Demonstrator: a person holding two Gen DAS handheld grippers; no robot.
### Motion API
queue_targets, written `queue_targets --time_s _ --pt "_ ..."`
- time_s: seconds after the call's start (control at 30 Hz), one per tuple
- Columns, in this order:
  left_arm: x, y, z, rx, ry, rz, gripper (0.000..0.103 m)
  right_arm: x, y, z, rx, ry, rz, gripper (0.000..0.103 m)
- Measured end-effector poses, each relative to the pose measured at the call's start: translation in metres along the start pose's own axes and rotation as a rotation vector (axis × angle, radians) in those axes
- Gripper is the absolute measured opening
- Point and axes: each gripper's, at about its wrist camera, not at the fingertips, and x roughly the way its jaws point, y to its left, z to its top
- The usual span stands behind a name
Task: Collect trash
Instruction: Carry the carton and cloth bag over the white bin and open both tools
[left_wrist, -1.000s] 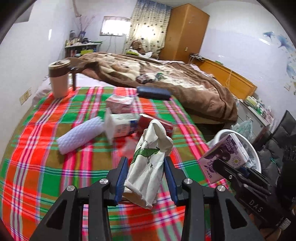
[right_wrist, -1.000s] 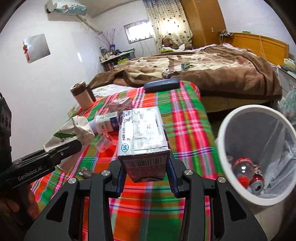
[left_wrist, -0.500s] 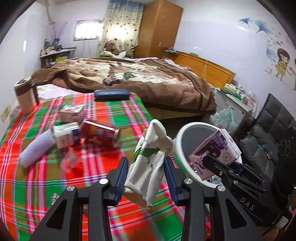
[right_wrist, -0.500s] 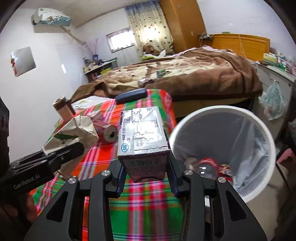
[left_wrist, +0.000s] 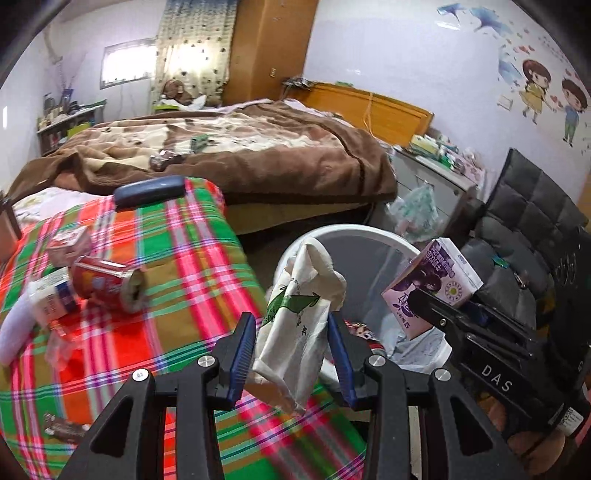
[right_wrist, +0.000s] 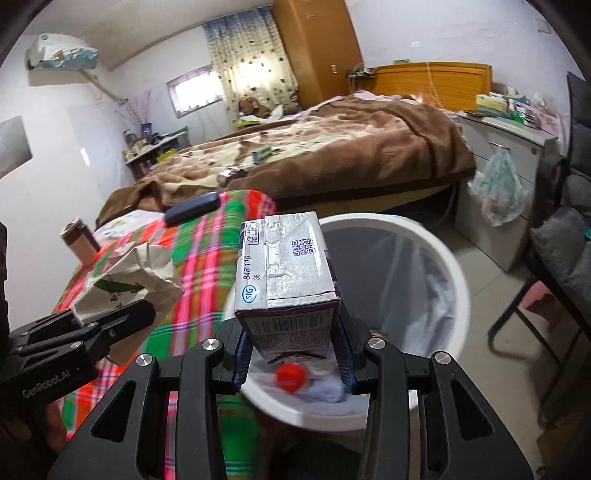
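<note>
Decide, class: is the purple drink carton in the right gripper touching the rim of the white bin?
Apart. In the left wrist view the purple drink carton, clamped in the right gripper, hangs in the air above the white bin; its lower end is clear of the rim.

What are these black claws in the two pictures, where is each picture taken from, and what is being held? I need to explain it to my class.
A person holds a two-finger gripper in each hand; a wide-angle camera on each looks along its fingers. The left gripper pinches a crumpled paper bag. The right gripper clamps a purple drink carton. Both hang near a white trash bin that already holds rubbish. On the plaid cloth beside it lie a red can, small cartons and wrappers.
</note>
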Motion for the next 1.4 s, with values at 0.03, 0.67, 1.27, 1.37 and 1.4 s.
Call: queue_targets --time_s 0.03,0.67,1.27,1.37,1.4 --pt "0.005 -0.005 0.001 0.004 0.008 -0.011 0.041 0.001 -0.003 0.001 0.005 0.002 -0.008 0.04" --pt "0.064 -0.045 0.006 0.024 0.107 -0.075 0.051 0.019 -0.036 -0.003 -0.036 0.12 -0.119 0.042" --pt "0.03 -0.029 0.001 0.005 0.052 -0.043 0.056 0.003 -0.028 -0.006 -0.031 0.08 -0.116 0.057" --pt "0.021 -0.024 -0.001 -0.001 0.038 -0.032 0.056 0.002 -0.024 -0.006 -0.031 0.073 -0.11 0.057" --pt "0.018 -0.022 -0.002 -0.004 0.035 -0.028 0.056 0.001 -0.022 -0.007 -0.033 0.07 -0.104 0.057"
